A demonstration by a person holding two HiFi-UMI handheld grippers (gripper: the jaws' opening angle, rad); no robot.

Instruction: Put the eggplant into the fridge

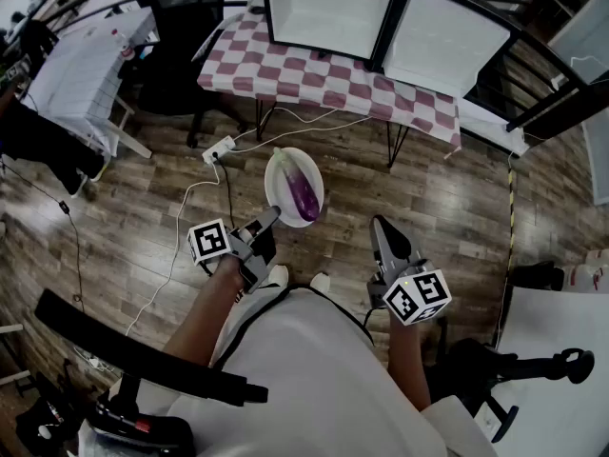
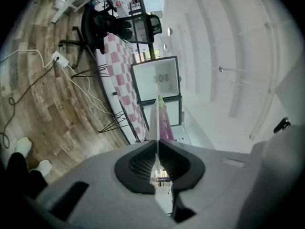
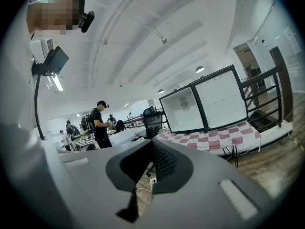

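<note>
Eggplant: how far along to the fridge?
Done: fridge stands open on the table. In hand: left gripper jaws clamp the plate carrying the eggplant, over the floor. To do: carry it over and set it inside.

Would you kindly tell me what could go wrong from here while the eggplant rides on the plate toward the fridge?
1. The left gripper pinches the white plate by one rim only. If the plate tips, the loose eggplant may roll off.
2. A corded power strip lies on the floor in front of the checkered table that holds the open fridge. A foot could catch on it.
</note>
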